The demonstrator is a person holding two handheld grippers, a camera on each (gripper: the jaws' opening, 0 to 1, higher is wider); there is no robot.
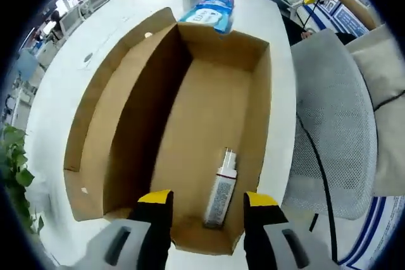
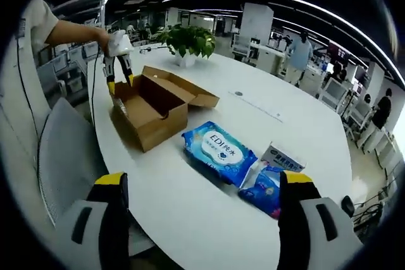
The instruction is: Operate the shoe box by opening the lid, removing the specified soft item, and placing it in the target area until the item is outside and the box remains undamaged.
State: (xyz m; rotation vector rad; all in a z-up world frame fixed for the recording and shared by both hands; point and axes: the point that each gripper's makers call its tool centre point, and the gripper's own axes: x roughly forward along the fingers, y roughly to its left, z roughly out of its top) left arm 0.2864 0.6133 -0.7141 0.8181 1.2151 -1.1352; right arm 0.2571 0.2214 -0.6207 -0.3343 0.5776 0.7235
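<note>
Left claw point(image 1: 207, 207) is spread, empty, above the open shoe box point(image 1: 190, 118); tube point(image 1: 220, 194) lies at its near end. Right claw point(image 2: 202, 184) is spread, idle over desk point(image 2: 190, 219). Risk: jaws snag cardboard wall, tearing it; tube slips.

Open shoe box point(image 1: 190, 124), white tube point(image 1: 220, 195) lying inside, left claw point(image 1: 207, 210) spread above it, blue wipes pack point(image 1: 209, 11) beyond

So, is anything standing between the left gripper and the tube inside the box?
Nothing visible. The box is open, its lid folded aside, and the tube lies bare on the box floor, just ahead of the open left gripper.
</note>
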